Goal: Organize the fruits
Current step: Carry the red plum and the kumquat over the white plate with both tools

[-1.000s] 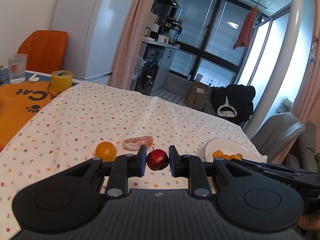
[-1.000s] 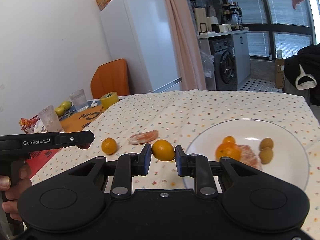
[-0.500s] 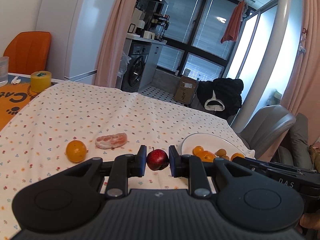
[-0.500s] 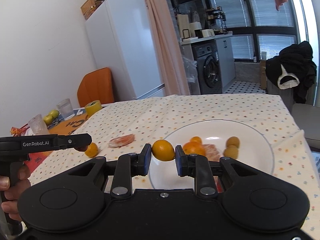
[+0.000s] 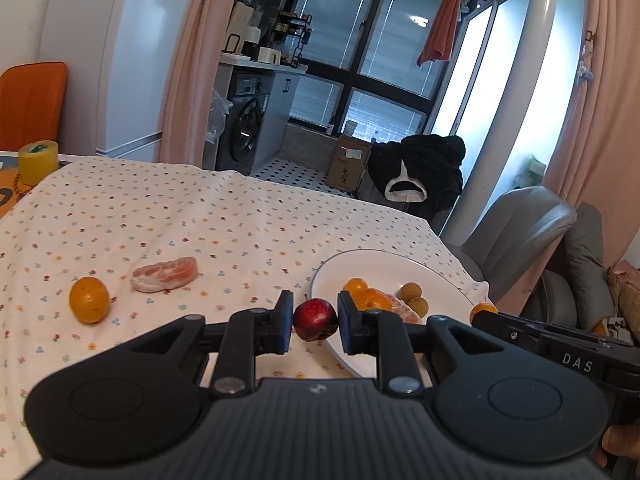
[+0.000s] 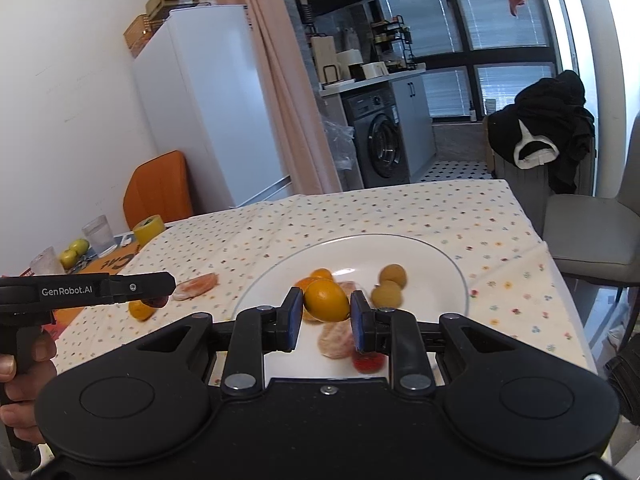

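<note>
**Two fruits carried, one plate waiting**

Two grippers are loaded; the left gripper (image 5: 314, 322) is pinched on a small red fruit (image 5: 315, 319), the right gripper (image 6: 326, 314) is clamped on an orange citrus (image 6: 326, 300), its long axis lying across from pad to pad. The deciding relation: the white plate (image 6: 432, 256) is spread directly beneath and ahead of the right gripper, at twelve o'clock, while from the left gripper it is seen off at about two o'clock, only its near rim (image 5: 320, 276) reached; so the right hand is judged the nearer, and a release there looks imminent; the left load is judged to need a further shift towards two o'clock.

From the left wrist, two pieces not yet gathered are shown on the cloth at ten o'clock: a peeled segment (image 5: 165, 274) and a small orange (image 5: 89, 299); in the right wrist view these are half hidden behind the left gripper's body. Only from the right wrist is the plate's near floor shown: peeled pieces (image 6: 335, 340), something red (image 6: 367, 363) under the right finger, and two round tan fruits (image 6: 388, 288) at one o'clock.
</note>
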